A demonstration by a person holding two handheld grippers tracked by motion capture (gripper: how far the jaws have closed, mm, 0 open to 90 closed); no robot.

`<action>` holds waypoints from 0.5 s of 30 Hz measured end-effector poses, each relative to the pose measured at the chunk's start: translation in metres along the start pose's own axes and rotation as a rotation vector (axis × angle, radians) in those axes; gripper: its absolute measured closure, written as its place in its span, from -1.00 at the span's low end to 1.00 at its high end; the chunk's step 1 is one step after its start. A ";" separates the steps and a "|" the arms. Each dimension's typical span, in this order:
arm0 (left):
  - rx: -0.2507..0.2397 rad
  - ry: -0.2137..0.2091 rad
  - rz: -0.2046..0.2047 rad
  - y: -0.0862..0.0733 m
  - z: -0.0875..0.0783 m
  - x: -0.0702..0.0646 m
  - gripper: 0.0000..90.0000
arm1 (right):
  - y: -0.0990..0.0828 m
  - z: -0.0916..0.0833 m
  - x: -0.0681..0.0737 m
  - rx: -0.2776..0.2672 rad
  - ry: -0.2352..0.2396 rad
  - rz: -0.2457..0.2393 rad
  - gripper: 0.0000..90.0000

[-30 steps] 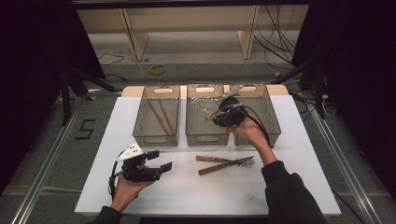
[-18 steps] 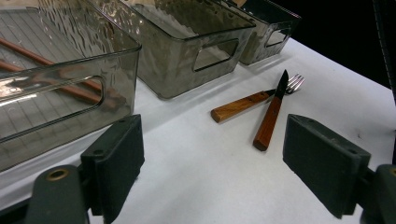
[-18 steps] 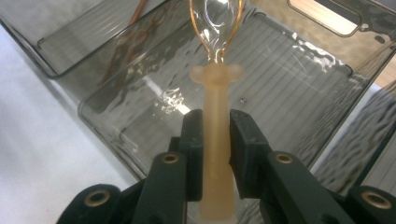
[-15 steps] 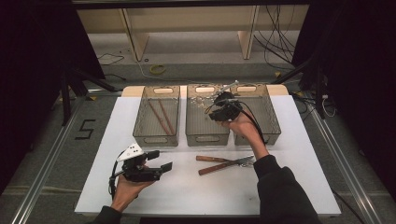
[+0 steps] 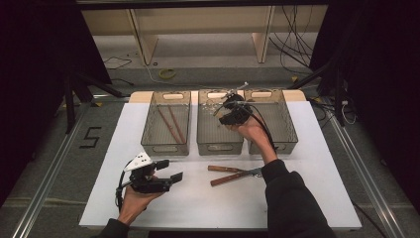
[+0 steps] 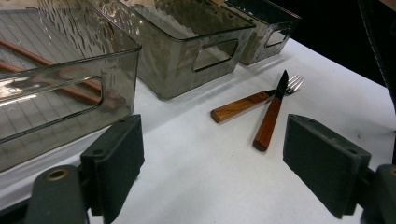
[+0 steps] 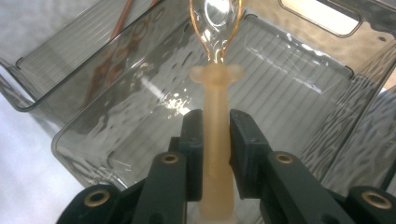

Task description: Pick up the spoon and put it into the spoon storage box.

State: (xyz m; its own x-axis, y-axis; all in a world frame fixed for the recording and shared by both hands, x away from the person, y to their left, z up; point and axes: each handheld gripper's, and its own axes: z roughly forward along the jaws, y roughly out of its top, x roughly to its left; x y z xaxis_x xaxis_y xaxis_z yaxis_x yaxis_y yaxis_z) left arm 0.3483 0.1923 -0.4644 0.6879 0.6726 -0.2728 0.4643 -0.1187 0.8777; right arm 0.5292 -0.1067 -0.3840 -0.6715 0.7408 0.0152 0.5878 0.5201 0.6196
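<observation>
My right gripper (image 7: 215, 128) is shut on the pale handle of a spoon (image 7: 215, 88), whose shiny bowl points away over the middle clear bin (image 7: 299, 79). In the high view the right gripper (image 5: 232, 110) hovers above the far half of that middle bin (image 5: 208, 141). My left gripper (image 5: 170, 169) rests low over the white table near the front left, jaws open and nothing between them. Past its jaws (image 6: 215, 168) lie a wooden-handled knife (image 6: 268, 123) and a wooden-handled fork (image 6: 238, 106), crossed on the table.
Three clear bins stand in a row at the back. The left bin (image 5: 148, 136) holds two brown chopsticks (image 5: 171, 124); the right bin (image 5: 288, 130) is beside the held spoon. Knife and fork (image 5: 233, 174) lie in front of the bins. Dark floor surrounds the white table (image 5: 317, 198).
The right gripper with the spoon has shifted a little left and farther back, from the gap between the middle and right bins to over the middle bin. The left gripper has stayed put.
</observation>
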 end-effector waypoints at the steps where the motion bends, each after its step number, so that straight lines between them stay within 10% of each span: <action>1: 0.000 0.001 0.000 0.000 0.000 0.000 -0.56 | 0.000 0.001 0.001 0.003 -0.003 0.004 0.71; 15: -0.001 0.000 -0.002 0.000 0.000 0.000 -0.56 | 0.000 0.018 0.006 0.041 0.005 0.032 0.70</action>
State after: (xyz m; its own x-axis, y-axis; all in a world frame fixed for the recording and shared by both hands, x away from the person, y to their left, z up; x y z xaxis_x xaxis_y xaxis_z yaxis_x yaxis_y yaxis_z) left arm 0.3483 0.1922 -0.4645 0.6865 0.6731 -0.2749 0.4652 -0.1161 0.8775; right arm 0.5334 -0.0944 -0.3975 -0.6542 0.7554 0.0382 0.6270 0.5134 0.5859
